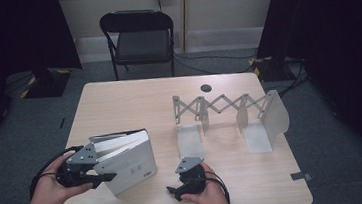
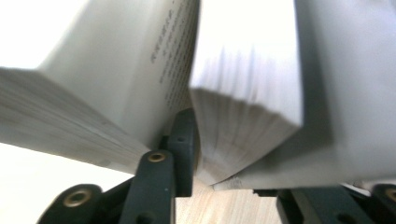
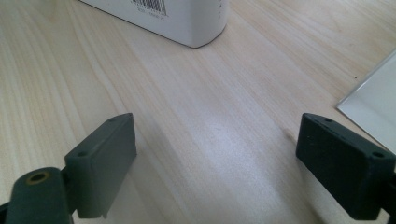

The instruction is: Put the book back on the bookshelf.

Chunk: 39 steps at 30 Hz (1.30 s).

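The white book (image 1: 127,160) stands on the table (image 1: 134,101) at its near left, pages fanned slightly open. The left gripper (image 1: 107,177) meets the book's left end; one jaw sits between the pages, the other outside the cover, clamping part of the book (image 2: 243,93). The right gripper (image 1: 170,189) rests just right of the book, jaws wide apart, holding nothing.

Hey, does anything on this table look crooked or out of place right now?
The books lean over instead of standing straight, and their pages fan apart where the left gripper has a jaw pushed between them. The expanding book rack is stretched out with nothing in it. The right gripper rests open.
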{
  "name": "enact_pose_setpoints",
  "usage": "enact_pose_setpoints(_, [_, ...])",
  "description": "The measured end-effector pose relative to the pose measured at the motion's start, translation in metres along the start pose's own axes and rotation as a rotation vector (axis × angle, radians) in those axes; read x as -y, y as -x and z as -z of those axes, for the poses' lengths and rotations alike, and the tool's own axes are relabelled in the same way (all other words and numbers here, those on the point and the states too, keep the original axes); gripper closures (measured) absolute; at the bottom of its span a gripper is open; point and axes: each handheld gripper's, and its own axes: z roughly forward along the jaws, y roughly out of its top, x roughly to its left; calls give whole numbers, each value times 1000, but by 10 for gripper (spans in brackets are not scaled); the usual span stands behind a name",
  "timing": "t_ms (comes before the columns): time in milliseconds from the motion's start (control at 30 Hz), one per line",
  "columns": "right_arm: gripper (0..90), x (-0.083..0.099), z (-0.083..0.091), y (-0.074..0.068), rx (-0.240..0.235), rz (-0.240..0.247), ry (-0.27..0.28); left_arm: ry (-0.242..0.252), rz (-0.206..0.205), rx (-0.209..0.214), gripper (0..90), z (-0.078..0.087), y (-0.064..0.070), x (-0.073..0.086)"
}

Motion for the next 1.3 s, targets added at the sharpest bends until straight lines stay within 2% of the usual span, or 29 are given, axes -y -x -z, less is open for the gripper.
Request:
enact_pose_setpoints(133, [133,-5,0,-1,3,2,-38,9,1,-7,619,-2,-1,1])
enact_pose_setpoints(200, [136,-8,0,-2,-4,6,-53,12,13,-6,570,-2,-1,2])
enact_pose_setpoints(367, [170,-14,-1,-2,-54,6,-74,28,25,-14,498,-1,-2,6])
enact_pose_setpoints(433, [178,-15,-1,-3,-63,14,-81,21,19,-15,493,-1,-2,6])
enact_pose_setpoints(633, [199,-24,0,-4,-85,42,-103,45,23,-24,459,-1,-3,10])
enact_pose_setpoints(800, [199,-29,3,-3,-91,49,-100,56,44,-26,424,-1,-2,12])
enact_pose_setpoints(900, [199,-33,4,-4,-99,68,-105,40,43,-28,410,0,-3,12])
enact_pose_setpoints(1000, [199,-38,6,-4,-108,74,-104,49,53,-29,394,0,-3,12])
enact_pose_setpoints(1133, [199,-46,9,-3,-126,78,-101,43,46,-30,368,1,-2,13])
enact_pose_setpoints(1300, [204,-57,12,-2,-140,104,-114,35,60,-29,330,1,-3,15])
